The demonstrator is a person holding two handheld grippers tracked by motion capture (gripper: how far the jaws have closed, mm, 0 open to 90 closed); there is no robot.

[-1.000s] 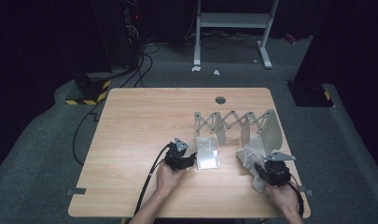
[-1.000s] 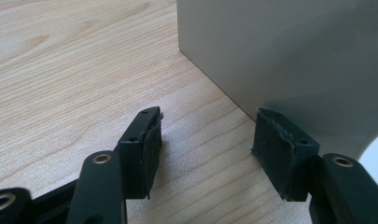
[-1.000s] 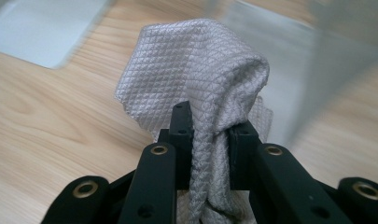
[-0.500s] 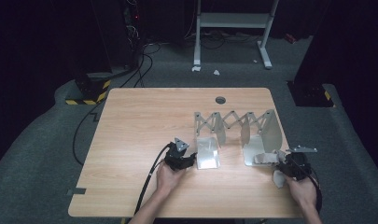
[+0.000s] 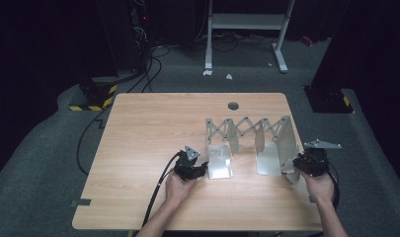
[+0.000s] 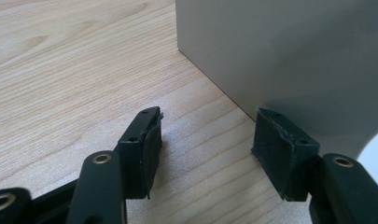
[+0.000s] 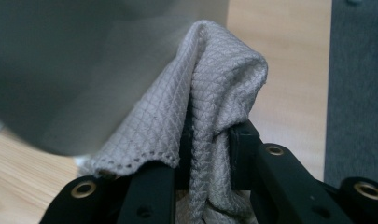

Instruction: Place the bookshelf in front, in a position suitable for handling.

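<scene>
Now the rack (image 5: pixel 247 129) runs left-right; right gripper (image 5: pixel 297 165) clenches cloth (image 7: pixel 210 107), left gripper (image 5: pixel 200 170) jaws released.

You have one table (image 5: pixel 153 133), one extending metal rack (image 5: pixel 247 129) with two flat base plates, one white cloth (image 7: pixel 214 93), and two grippers: left gripper (image 5: pixel 203 168), right gripper (image 5: pixel 290 168).

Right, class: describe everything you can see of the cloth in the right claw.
The pale grey-white waffle-weave cloth is bunched and folded, pinched between the black jaws of the right claw, with a stitched edge hanging at its left. It stands up against the grey metal end plate of the folding rack, at the wooden table's right edge.
</scene>
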